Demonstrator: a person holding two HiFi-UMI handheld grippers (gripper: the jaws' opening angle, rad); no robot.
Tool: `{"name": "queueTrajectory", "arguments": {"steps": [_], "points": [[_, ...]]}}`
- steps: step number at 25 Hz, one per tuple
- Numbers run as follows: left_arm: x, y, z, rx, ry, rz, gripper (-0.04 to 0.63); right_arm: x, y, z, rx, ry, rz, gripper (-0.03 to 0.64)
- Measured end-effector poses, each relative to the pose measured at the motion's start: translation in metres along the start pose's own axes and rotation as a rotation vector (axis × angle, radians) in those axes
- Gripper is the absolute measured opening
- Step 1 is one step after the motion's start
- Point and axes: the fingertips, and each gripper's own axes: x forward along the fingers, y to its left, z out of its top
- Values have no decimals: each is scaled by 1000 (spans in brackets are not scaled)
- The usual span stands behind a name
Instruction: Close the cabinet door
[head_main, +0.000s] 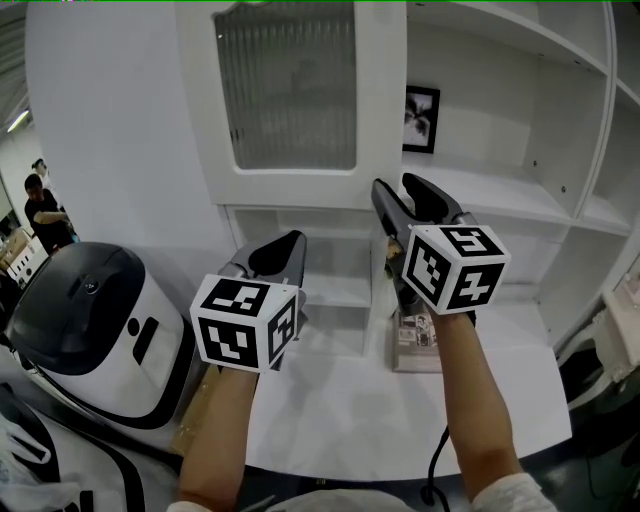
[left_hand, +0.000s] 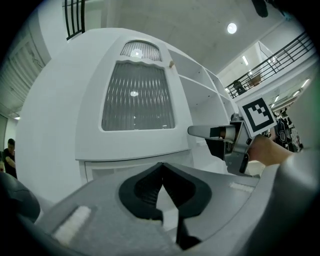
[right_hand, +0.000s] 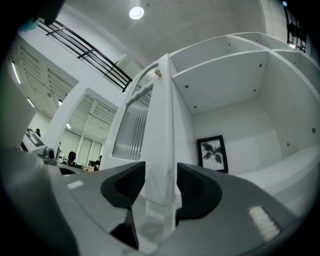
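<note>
The white cabinet door (head_main: 290, 90) with a ribbed glass pane stands swung open from the shelves. My right gripper (head_main: 397, 195) reaches up to its free edge on the right. In the right gripper view the door's edge (right_hand: 162, 125) fills the gap between the two jaws of the right gripper (right_hand: 161, 175), which are closed on it. My left gripper (head_main: 280, 252) hovers lower and to the left, in front of the door's bottom rail. Its jaws (left_hand: 161, 172) meet at the tips with nothing between them. The left gripper view faces the door's front (left_hand: 135, 95) and shows the right gripper (left_hand: 220, 134) at its right edge.
Open white shelves (head_main: 500, 195) lie behind the door, with a framed black picture (head_main: 421, 119) at the back. A white counter (head_main: 350, 410) carries a small printed card (head_main: 415, 340). A white machine with a black top (head_main: 90, 320) stands at the lower left. A person (head_main: 45, 210) is far left.
</note>
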Motion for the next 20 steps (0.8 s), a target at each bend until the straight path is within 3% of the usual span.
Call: {"name": "queueTrajectory", "arguments": {"steps": [8,20], "points": [[-27,6,2,1,5,-38,-3,-25,23,3,-4,17,-56,197],[-84,24,-4,18,14,-56,-3,-53,102,-9,-14,70,-32,140]]}}
